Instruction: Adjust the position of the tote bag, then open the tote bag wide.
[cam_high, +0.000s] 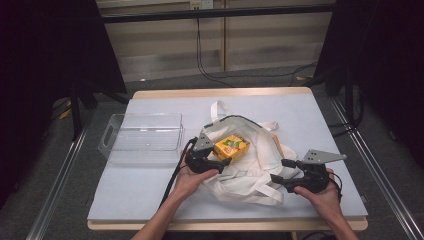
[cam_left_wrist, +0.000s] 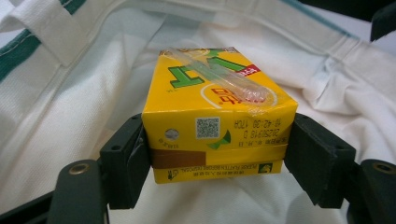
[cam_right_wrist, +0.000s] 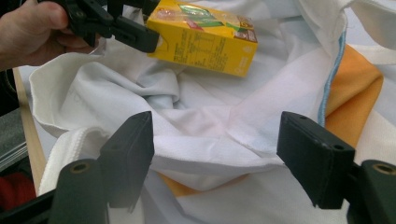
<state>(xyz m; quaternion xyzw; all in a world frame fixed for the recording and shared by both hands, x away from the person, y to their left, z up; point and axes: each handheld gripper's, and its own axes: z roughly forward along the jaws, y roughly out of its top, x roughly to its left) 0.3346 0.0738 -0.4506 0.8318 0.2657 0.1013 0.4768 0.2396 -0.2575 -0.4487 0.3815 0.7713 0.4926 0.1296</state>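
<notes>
Holding the small yellow cardboard juice carton (cam_left_wrist: 219, 116) across its short end, my left gripper (cam_high: 212, 161) has its jaws closed flat against the two side walls, and the carton hangs just above the open mouth of the white cloth tote bag with green trim (cam_high: 240, 170). I judge it light but squashable: thin board with liquid inside, so the firm edges near the end suit a grip better than the middle of a panel. A wrapped clear straw (cam_left_wrist: 219, 77) on top could snag. My right gripper (cam_high: 287, 172) stands wide open with nothing between its jaws, poised at the bag's soft, limp rim.
</notes>
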